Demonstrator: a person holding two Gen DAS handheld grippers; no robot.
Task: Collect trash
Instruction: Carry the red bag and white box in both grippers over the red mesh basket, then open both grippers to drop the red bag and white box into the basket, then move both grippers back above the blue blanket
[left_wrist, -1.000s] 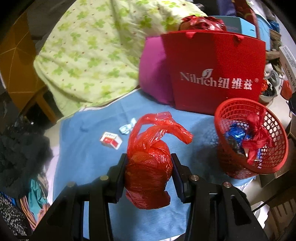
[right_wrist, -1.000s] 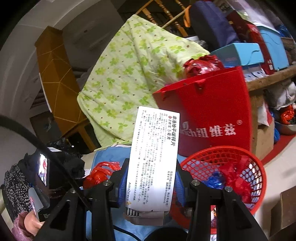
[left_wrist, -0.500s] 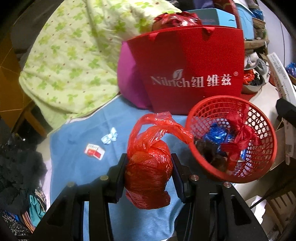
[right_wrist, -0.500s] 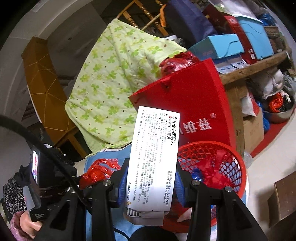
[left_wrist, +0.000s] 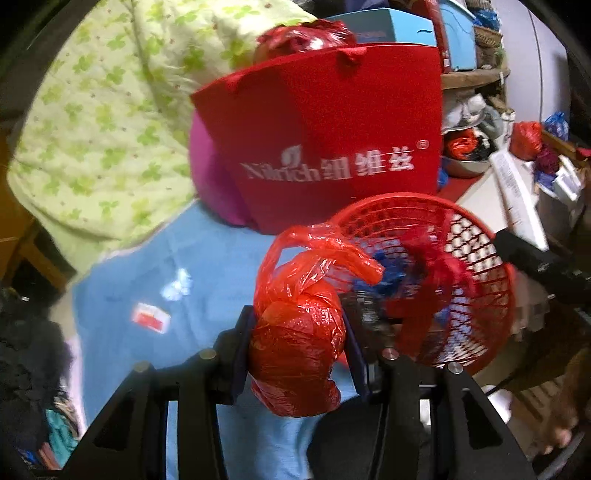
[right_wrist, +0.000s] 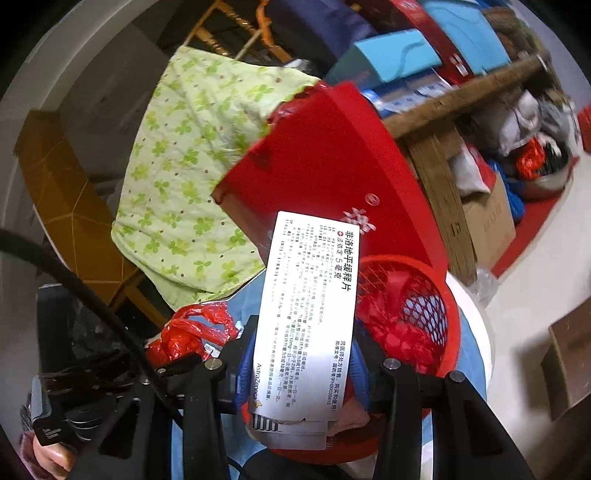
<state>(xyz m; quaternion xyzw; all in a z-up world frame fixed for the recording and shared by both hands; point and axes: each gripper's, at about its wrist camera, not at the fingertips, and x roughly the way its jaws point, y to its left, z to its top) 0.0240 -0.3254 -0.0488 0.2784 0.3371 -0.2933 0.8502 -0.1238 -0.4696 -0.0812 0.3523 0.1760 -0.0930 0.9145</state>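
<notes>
The left claw is clamped on a knotted red plastic bag; both pads press its sides and its twisted handles stick up toward the basket just to the right. The right claw is clamped on a white medicine box printed with black text, held upright, with the basket right behind and below it. In the right view the bag shows at the left, beside the box.

The red mesh basket holds crumpled red and blue wrappers. Behind it stands a red paper gift bag with white lettering, red plastic bulging from its top.

On the blue cloth to the left lie a small red-and-white packet and a pale wrapper, both blurred. A green floral quilt is heaped behind, and cluttered shelves with boxes fill the right.
</notes>
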